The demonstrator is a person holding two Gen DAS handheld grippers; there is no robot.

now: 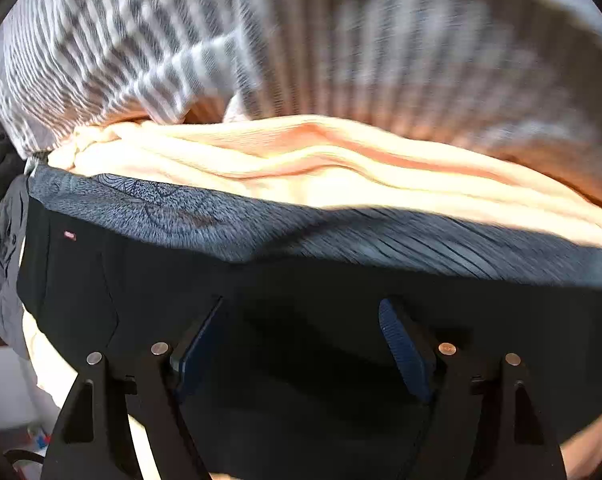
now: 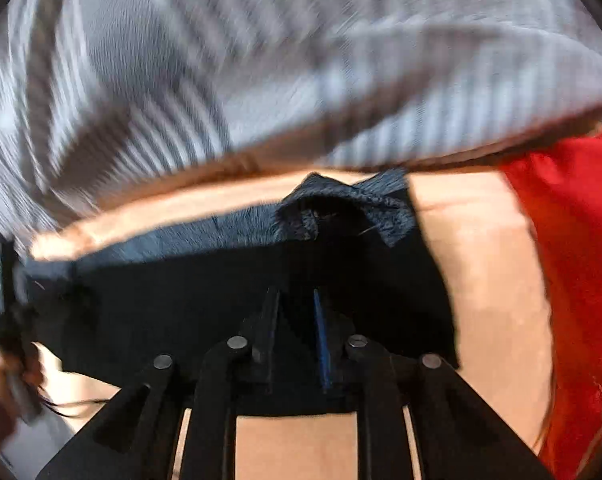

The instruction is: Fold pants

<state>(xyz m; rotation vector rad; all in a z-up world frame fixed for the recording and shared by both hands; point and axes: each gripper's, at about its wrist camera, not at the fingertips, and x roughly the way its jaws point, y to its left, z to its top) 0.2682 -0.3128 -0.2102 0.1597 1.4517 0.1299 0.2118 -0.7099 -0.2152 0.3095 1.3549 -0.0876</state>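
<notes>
Black pants (image 1: 161,280) lie on a cream sheet (image 1: 301,168), with a grey heathered band (image 1: 181,208) along their far edge. My left gripper (image 1: 301,308) hangs open just above the black cloth, its blue pads wide apart and nothing between them. In the right wrist view the pants (image 2: 181,292) end in a turned-up grey corner (image 2: 341,208). My right gripper (image 2: 294,296) points down at the pants with only a narrow gap between its fingers; I see no cloth pinched there.
Grey and white striped bedding (image 1: 141,40) (image 2: 181,60) rises behind the pants. Red cloth (image 2: 573,240) lies on the sheet (image 2: 481,260) at the right. A grey garment (image 1: 1,260) hangs at the left edge. Both views are blurred by motion.
</notes>
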